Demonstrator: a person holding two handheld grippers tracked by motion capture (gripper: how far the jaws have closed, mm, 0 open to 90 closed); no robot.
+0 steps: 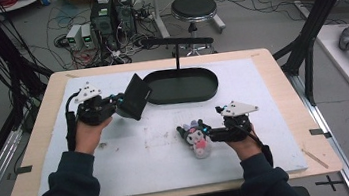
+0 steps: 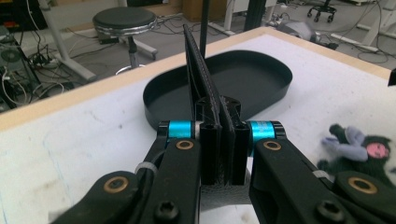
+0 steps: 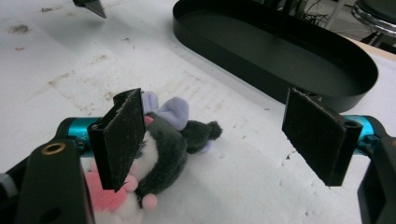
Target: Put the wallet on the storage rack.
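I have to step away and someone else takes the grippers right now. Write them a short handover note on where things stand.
Left gripper: shut on a flat black card, held on edge above the mat, just left of the tray.
Right gripper: open, low over the mat, with the plush toy by one pad; the pads are not pressing it.
Black oval tray: at the far middle of the mat, nothing in it.
Done: card picked up.
Left, as it looks: put the card in the tray, probably, then close on the toy and take it there too.
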